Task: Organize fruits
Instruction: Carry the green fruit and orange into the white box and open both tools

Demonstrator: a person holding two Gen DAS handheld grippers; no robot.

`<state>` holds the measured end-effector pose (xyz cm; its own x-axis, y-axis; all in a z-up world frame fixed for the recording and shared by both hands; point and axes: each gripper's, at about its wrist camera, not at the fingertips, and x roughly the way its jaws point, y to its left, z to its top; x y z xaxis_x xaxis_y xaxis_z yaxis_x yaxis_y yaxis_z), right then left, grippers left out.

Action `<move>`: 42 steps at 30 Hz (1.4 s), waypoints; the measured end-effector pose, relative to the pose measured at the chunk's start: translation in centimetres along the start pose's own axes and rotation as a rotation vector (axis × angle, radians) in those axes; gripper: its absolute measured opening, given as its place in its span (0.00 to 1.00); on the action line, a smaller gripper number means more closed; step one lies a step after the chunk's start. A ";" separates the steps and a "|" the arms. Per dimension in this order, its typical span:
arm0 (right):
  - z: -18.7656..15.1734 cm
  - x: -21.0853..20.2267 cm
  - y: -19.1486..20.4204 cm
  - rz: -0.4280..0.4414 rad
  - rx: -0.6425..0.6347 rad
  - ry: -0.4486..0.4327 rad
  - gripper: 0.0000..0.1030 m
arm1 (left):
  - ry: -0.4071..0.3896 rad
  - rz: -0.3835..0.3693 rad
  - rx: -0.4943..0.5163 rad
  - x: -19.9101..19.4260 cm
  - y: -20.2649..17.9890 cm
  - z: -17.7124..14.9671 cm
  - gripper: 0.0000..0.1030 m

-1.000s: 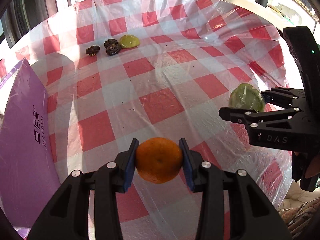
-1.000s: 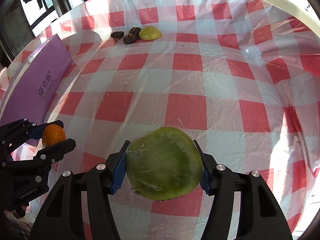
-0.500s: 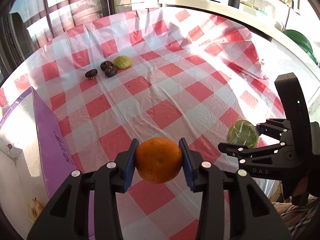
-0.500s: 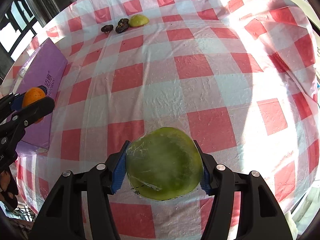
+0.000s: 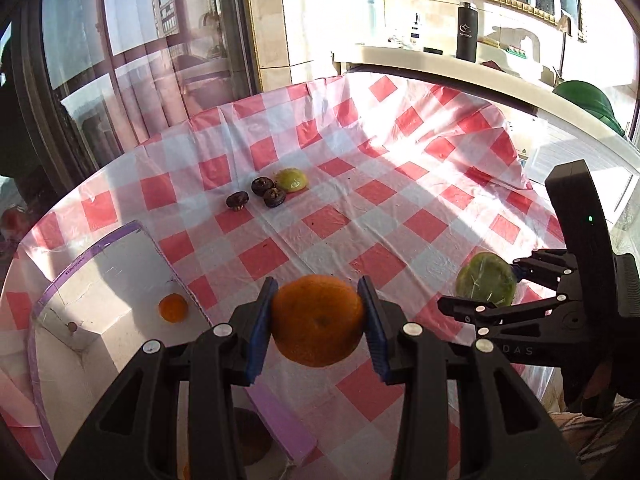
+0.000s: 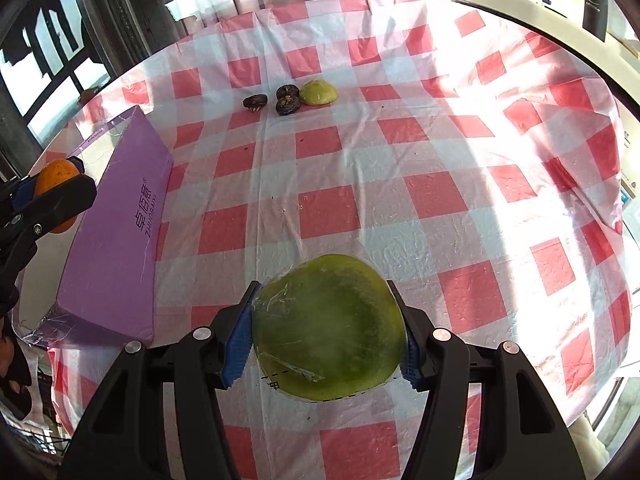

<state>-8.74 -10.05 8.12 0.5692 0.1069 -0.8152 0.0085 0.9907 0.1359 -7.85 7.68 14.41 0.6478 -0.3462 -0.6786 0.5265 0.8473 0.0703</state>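
The left gripper (image 5: 318,320), clamped on an orange (image 5: 317,320) at lower centre, has risen, revealing the open purple box (image 5: 100,280) at lower left with one orange inside. The right gripper (image 6: 326,330) grips a wrapped green fruit (image 6: 328,326). Boxing likely comes next.

A red-checked tablecloth (image 5: 332,220) covers the table; a black bottle (image 5: 467,32) stands on the counter (image 5: 440,66) behind.

Both grippers up, both full.
The left gripper (image 5: 318,320) is clamped on an orange (image 5: 318,320), and the right gripper (image 6: 326,330) beside it is closed around a plastic-wrapped green fruit (image 6: 326,328), both pointing forward.
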 end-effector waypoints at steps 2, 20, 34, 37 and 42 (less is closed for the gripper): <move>0.6 -0.3 1.2 0.017 -0.006 -0.018 0.57 | 0.000 0.020 -0.026 -0.5 1.4 -0.4 0.40; 2.5 -1.7 19.5 0.179 -0.470 -0.101 0.57 | 0.099 0.295 -0.351 -2.7 15.8 -6.6 0.40; 0.7 2.4 25.9 0.213 -0.701 0.038 0.57 | 0.191 0.335 -0.499 -1.7 19.6 -9.8 0.40; 0.7 3.7 26.0 0.202 -0.685 0.080 0.57 | 0.219 0.338 -0.526 -1.4 20.2 -10.1 0.40; 1.2 5.6 26.1 0.159 -0.657 0.125 0.57 | 0.283 0.333 -0.561 -0.5 20.6 -10.3 0.41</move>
<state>-4.33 16.28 7.74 0.4230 0.2253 -0.8777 -0.5903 0.8034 -0.0783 -2.99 29.40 8.67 0.5168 0.0206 -0.8558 -0.0870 0.9958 -0.0285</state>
